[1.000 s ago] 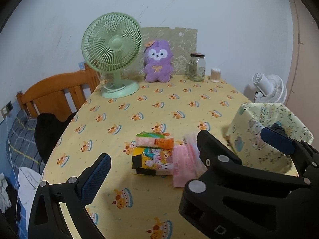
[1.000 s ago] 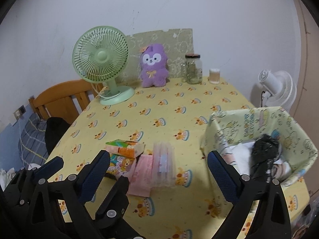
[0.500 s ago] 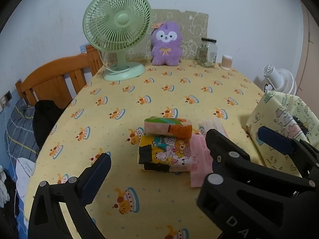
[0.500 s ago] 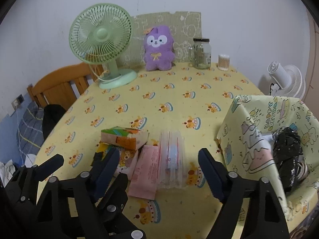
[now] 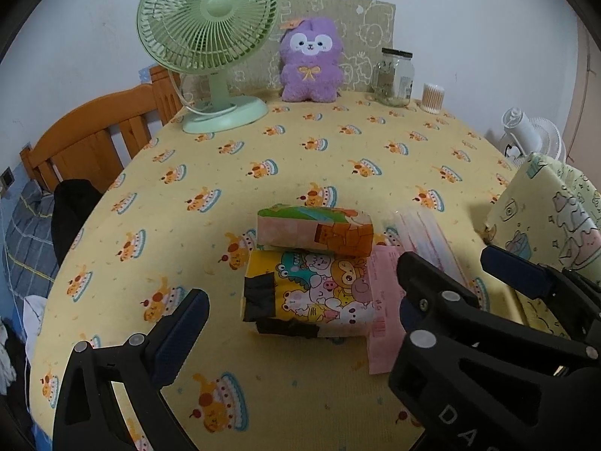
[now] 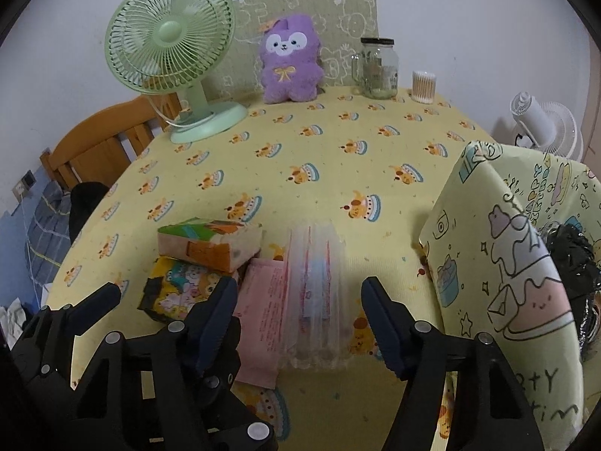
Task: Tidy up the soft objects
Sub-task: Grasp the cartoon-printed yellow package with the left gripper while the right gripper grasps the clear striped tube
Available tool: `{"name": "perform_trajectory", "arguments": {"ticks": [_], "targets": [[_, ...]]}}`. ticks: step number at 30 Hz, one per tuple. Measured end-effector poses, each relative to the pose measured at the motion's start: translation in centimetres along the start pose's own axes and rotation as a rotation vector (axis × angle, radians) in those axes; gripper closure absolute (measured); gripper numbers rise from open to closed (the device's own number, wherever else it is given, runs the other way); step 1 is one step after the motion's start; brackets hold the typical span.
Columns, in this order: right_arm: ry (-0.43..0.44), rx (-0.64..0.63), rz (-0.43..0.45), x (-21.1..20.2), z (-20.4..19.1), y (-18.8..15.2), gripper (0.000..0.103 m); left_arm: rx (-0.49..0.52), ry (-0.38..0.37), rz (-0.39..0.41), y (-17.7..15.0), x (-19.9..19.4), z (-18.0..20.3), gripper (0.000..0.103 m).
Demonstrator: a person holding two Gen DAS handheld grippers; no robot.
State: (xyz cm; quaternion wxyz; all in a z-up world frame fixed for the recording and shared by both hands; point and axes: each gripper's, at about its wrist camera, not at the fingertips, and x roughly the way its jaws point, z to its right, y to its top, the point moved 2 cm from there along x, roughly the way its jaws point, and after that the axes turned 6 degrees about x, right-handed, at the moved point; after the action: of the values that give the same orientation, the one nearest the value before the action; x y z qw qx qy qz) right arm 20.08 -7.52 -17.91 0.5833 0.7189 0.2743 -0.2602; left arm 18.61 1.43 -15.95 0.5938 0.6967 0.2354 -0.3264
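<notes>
Fingers of the right gripper (image 6: 298, 310) spread wide over a clear packet (image 6: 315, 293) near the table's (image 6: 338, 165) front edge; left gripper (image 5: 304, 302) gapes above cartoon tissue packs (image 5: 311, 295). Only the right view shows the fabric bin's (image 6: 499, 263) black contents.

Soft, even indoor light, faint shadows, strong fisheye bending and dark corners.
</notes>
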Motion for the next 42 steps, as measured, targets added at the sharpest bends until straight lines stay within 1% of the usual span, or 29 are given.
{"name": "perform_trajectory", "arguments": {"ticks": [2,5,8,12,14,16,17,18,19,22,26,30,32,33,35,36,37,38,40,42], "targets": [[-0.002,0.004,-0.011,0.4,0.1,-0.1,0.032,-0.004,0.002,-0.023,0.1,0.7,-0.1,0.001],[-0.007,0.01,-0.022,0.9,0.3,-0.1,0.033,-0.002,0.001,-0.038,0.1,1.3,0.1,0.002],[-0.013,0.013,-0.027,1.2,0.4,0.0,0.033,-0.005,0.004,-0.044,0.1,1.7,0.1,0.003],[-0.012,0.013,-0.024,1.5,0.4,0.2,0.033,-0.016,0.028,-0.042,0.2,1.8,-0.2,0.007],[-0.014,0.014,-0.022,1.7,0.4,0.4,0.033,-0.019,0.022,-0.041,0.3,2.0,-0.2,0.008],[-0.014,0.015,-0.018,1.7,0.4,0.5,0.033,-0.023,0.008,-0.037,0.4,2.1,-0.3,0.011],[-0.017,0.018,-0.017,1.8,0.5,0.6,0.033,-0.025,-0.001,-0.036,0.4,2.1,-0.3,0.015],[-0.02,0.02,-0.015,1.8,0.5,0.6,0.033,-0.028,-0.013,-0.033,0.5,2.1,-0.3,0.022],[-0.025,0.022,-0.013,1.9,0.6,0.7,0.032,-0.031,-0.027,-0.033,0.5,2.1,-0.4,0.024],[-0.031,0.023,-0.014,2.0,0.5,0.8,0.033,-0.039,-0.033,-0.034,0.5,2.0,-0.6,0.027],[-0.033,0.019,-0.025,2.5,0.3,0.8,0.033,-0.041,0.024,-0.036,0.3,1.9,-1.3,0.028],[-0.042,0.024,-0.026,3.1,0.3,0.6,0.033,-0.039,0.041,-0.04,0.2,2.1,-1.3,0.028],[-0.049,0.022,-0.039,3.6,0.4,0.5,0.035,-0.026,0.06,-0.046,0.1,2.4,-1.1,0.028],[-0.041,0.023,-0.054,3.8,0.4,0.4,0.039,-0.021,0.069,-0.049,0.1,2.5,-1.0,0.028],[-0.036,0.025,-0.055,3.9,0.4,0.5,0.04,-0.024,0.068,-0.05,0.2,2.6,-1.0,0.028],[-0.037,0.019,-0.054,3.9,0.2,0.5,0.043,-0.024,0.067,-0.051,0.3,2.7,-0.9,0.027],[-0.034,0.014,-0.054,3.9,0.1,0.6,0.047,-0.023,0.066,-0.051,0.3,2.7,-0.9,0.027],[-0.031,0.011,-0.055,3.9,0.0,0.5,0.049,-0.023,0.065,-0.051,0.3,2.7,-1.0,0.027],[-0.028,-0.001,-0.055,3.9,-0.3,0.5,0.06,-0.023,0.063,-0.05,0.2,2.7,-1.0,0.028],[-0.04,-0.011,-0.052,3.7,-0.6,0.5,0.066,-0.024,0.063,-0.049,0.1,2.5,-1.1,0.028]]}}
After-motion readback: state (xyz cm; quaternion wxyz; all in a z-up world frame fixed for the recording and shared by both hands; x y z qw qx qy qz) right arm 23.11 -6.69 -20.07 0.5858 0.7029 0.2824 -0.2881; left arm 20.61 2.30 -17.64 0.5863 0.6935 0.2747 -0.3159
